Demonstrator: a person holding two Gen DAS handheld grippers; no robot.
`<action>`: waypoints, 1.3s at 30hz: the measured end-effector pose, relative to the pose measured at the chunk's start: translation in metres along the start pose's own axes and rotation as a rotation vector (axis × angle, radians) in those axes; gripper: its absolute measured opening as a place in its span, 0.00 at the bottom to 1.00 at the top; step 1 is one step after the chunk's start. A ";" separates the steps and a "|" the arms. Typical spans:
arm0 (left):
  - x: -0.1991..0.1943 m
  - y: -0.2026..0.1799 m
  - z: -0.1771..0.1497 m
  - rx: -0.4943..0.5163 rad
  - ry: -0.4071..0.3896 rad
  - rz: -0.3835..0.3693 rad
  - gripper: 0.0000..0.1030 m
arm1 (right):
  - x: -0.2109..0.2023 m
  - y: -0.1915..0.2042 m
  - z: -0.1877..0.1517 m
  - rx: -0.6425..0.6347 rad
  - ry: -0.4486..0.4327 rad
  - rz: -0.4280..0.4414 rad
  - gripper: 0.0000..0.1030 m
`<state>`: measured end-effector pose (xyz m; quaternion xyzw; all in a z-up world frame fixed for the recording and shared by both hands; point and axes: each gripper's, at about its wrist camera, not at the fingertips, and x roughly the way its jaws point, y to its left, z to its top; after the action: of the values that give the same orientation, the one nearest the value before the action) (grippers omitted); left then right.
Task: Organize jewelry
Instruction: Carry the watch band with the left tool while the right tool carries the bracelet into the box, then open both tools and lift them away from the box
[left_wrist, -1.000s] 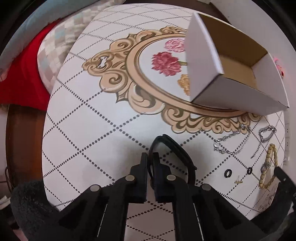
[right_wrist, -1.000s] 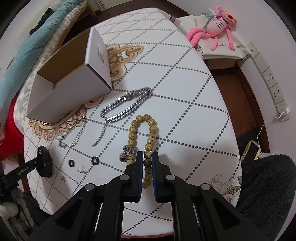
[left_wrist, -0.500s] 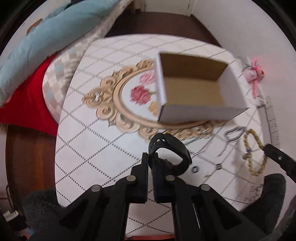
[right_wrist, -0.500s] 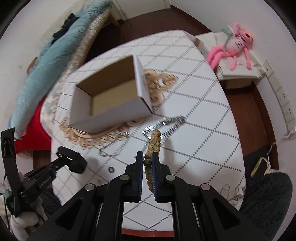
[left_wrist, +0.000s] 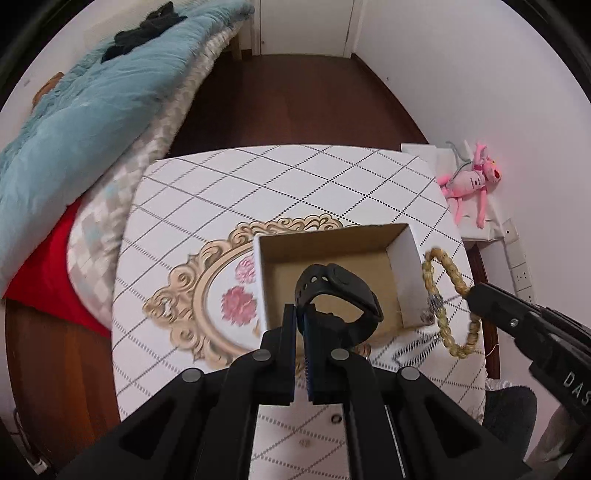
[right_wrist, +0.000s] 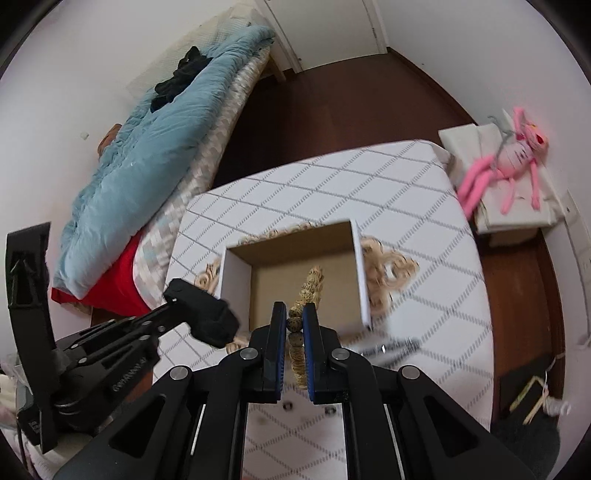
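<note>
Holding both pieces above the open cardboard box (left_wrist: 332, 254), I have the left tool (left_wrist: 300, 328) clamped on the strap of a black watch (left_wrist: 338, 291), and the right tool (right_wrist: 294, 325) clamped on a wooden bead bracelet (right_wrist: 308, 291). Seen from the left wrist, the watch hangs over the near part of the box's brown floor, its band curling up and over in a stiff loop. From the same view the bead loop (left_wrist: 448, 299) dangles just outside the box's right wall, while the right wrist view shows it lined up with the opening.

I judge the watch light and springy: the rubbery band holds its shape, so a pinch on the flat strap seems secure, and it will likely drop as one piece. The beads are another matter. Strung loosely, they sag and swing under the tool, and the round, smooth surfaces could roll between the pads. Gripping across one bead, as I do now, looks adequate.

A silver chain (left_wrist: 413, 349) lies blurred on the patterned worktop (left_wrist: 295, 184) near the box's front corner, and it will be limp and hard to pinch.

Both pieces look ready to go into the box.
</note>
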<state>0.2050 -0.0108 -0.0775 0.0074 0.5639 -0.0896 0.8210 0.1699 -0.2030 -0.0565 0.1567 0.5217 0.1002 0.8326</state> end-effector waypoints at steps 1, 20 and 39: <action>0.006 0.000 0.004 0.000 0.012 -0.005 0.01 | 0.008 0.000 0.008 -0.005 0.010 0.002 0.09; 0.032 0.014 0.037 -0.077 0.070 0.025 0.94 | 0.074 -0.023 0.034 -0.029 0.110 -0.131 0.50; 0.019 0.026 -0.022 -0.106 -0.085 0.130 0.99 | 0.071 -0.011 -0.011 -0.190 0.048 -0.378 0.99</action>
<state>0.1951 0.0150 -0.1060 -0.0032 0.5307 -0.0062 0.8475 0.1907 -0.1884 -0.1244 -0.0254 0.5498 -0.0054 0.8349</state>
